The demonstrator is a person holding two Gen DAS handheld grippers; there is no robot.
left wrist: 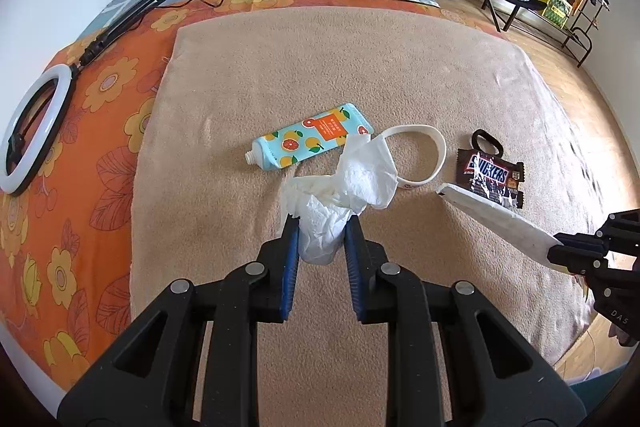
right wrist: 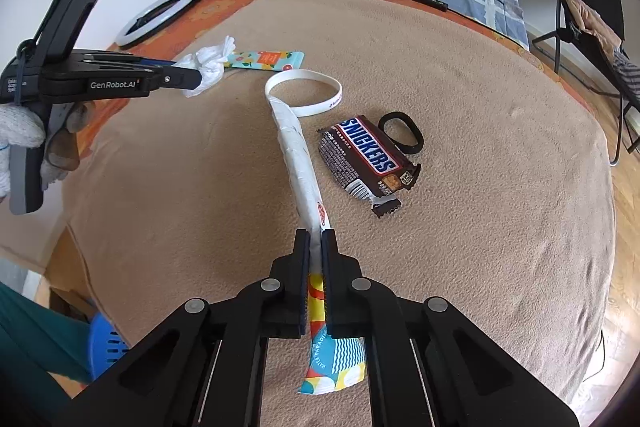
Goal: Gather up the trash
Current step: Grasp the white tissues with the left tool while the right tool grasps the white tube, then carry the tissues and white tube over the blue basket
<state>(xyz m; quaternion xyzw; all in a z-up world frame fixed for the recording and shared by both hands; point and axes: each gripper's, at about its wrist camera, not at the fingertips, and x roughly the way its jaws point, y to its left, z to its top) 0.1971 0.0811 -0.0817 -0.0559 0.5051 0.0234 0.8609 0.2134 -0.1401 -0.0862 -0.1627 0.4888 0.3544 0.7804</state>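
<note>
the left gripper [left wrist: 320, 227] is clenched on a crumpled tissue [left wrist: 344, 187], lifted just off the tan blanket [left wrist: 400, 67] on the bed near its middle. the right gripper [right wrist: 316, 239] is pinched tight on a flat white wrapper [right wrist: 298, 163], printed in colour on its lower end, held slanting above the blanket nearer the right edge. to do this well, i'd say keep both grips firm, lift clear so neither piece drags the wristband [right wrist: 316, 95] along, then carry them to the bin, which i can't see. left lying: one snickers wrapper [right wrist: 368, 163], one tube [left wrist: 312, 143], one white wristband, one black hair tie [right wrist: 402, 133]. so three trash pieces, two in hand.
</note>
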